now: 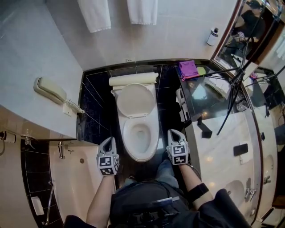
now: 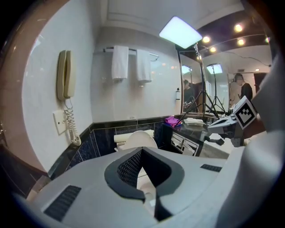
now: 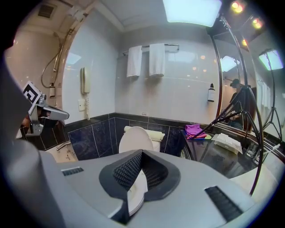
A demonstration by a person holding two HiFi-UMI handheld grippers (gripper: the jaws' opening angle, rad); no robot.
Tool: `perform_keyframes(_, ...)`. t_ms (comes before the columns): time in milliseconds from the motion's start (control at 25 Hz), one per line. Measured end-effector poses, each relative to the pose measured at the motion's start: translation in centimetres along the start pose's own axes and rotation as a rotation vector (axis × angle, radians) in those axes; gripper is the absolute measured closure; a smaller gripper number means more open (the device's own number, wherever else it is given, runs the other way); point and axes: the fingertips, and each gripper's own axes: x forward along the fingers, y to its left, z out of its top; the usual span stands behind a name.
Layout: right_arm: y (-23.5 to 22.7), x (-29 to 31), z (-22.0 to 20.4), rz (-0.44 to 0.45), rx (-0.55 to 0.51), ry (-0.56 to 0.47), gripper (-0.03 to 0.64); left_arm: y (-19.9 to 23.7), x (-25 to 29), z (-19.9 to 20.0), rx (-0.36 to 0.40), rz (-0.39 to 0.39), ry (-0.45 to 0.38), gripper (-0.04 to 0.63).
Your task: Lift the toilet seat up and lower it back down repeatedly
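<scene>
We see the seat [image 1: 136, 100] raised, standing upright at the far end of the bowl [image 1: 141, 156]. Our left gripper [image 1: 108, 140] hovers just left of the bowl's near rim and our right gripper [image 1: 173, 132] just right of it. Both are clenched on nothing and clear of the bowl. A cloth [image 1: 188, 69] lies further right, past the bowl's far end.

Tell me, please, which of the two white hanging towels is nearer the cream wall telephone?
The left white towel, toward the telephone; the other towel hangs toward the mirror.
</scene>
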Motion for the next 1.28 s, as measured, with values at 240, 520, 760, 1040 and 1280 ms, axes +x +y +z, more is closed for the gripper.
perform_keyframes(240, -1.0, -1.3, -0.2, -0.004, 0.052, -0.015, 0.597, -0.6, -1.1, 0.8, 0.01, -0.015, -0.029, 0.595)
perform_keyframes(520, -1.2, -1.0, -1.1, -0.006, 0.043, 0.001, 0.597, -1.0, -0.6, 0.2, -0.008, -0.019, -0.019, 0.595)
perform_keyframes(760, -1.4, 0.1, -0.8, -0.004, 0.04, 0.02, 0.597, -1.3, 0.3, 0.3, 0.001, -0.027, -0.012, 0.595)
perform_keyframes(1040, -2.2, 2.0, -1.9, -0.012, 0.074, 0.066, 0.573, -2.0, 1.6, 0.4, 0.029, -0.053, -0.02, 0.595)
perform_keyframes(1280, -3.0, 4.4, -5.7, 0.03, 0.154, 0.14, 0.51, -3.1, 3.7, -1.3, 0.043, -0.061, 0.013, 0.595)
